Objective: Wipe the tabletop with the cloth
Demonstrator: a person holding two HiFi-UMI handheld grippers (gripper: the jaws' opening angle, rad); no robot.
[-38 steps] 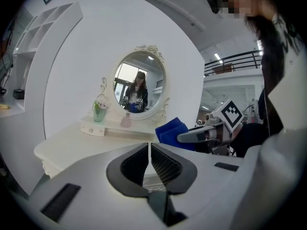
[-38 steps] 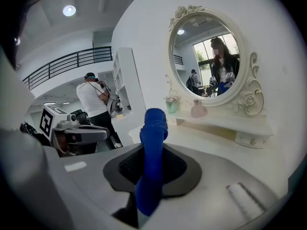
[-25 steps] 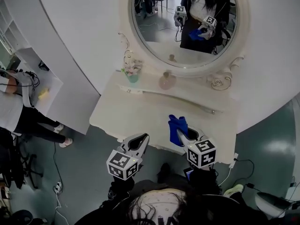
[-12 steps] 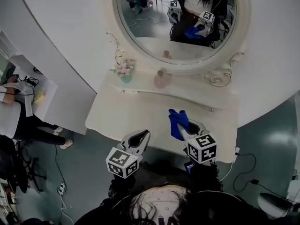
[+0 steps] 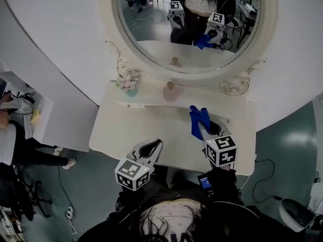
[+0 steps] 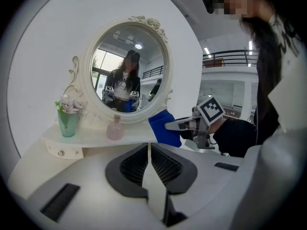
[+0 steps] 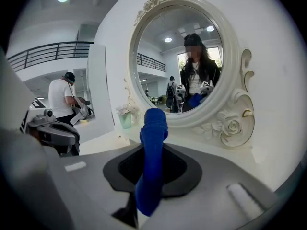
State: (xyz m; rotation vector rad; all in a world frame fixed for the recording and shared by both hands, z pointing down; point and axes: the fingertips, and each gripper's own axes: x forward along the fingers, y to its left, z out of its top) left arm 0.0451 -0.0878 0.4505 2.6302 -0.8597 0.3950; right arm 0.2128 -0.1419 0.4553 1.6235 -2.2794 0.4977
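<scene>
The blue cloth (image 5: 197, 121) hangs bunched from my right gripper (image 5: 204, 130), which is shut on it above the right half of the white tabletop (image 5: 146, 122). In the right gripper view the cloth (image 7: 152, 152) stands up between the jaws and hides their tips. My left gripper (image 5: 155, 144) hovers at the table's front edge, left of the right one, shut and holding nothing. In the left gripper view its jaws (image 6: 148, 150) meet with only a thin slit between them, and the cloth (image 6: 164, 128) shows ahead to the right.
An oval mirror (image 5: 192, 19) with an ornate frame stands behind the table. On the raised back shelf (image 5: 151, 101) are a green vase of flowers (image 5: 128, 83) and a pink bottle (image 5: 170, 91). A person (image 5: 12, 135) is at far left by another desk.
My right gripper has carried the cloth forward and rightward, farther over the tabletop toward the mirror. The left gripper has stayed at the front edge.
</scene>
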